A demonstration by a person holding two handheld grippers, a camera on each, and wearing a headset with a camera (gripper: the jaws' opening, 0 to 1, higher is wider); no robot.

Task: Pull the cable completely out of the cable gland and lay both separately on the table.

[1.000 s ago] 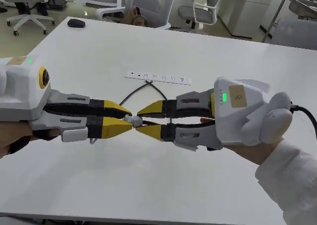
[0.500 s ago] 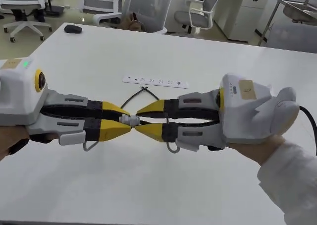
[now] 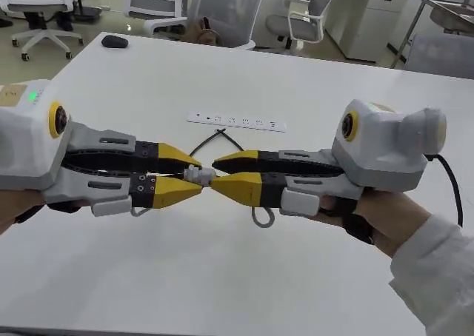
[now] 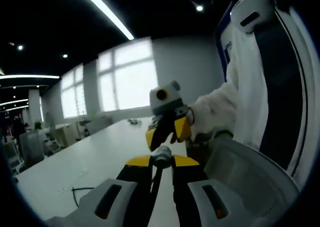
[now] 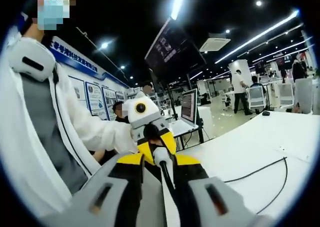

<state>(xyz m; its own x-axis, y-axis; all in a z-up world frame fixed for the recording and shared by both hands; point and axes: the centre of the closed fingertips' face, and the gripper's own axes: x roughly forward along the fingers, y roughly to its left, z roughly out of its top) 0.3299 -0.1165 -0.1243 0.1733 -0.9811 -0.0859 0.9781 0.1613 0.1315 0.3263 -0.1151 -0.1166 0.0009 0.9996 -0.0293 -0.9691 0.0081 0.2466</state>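
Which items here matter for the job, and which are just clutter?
Job: gland, cable, left gripper, right gripper.
Lying about: power strip, mouse, chairs.

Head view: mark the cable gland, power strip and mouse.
Light grey cable gland (image 3: 196,175), head view, middle of its body.
White power strip (image 3: 235,121), head view, middle of its top face.
Black computer mouse (image 3: 113,41), head view, its back.

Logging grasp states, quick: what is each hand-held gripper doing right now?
Left hand-held gripper: closed on the cable gland.
Right hand-held gripper: closed on the cable.
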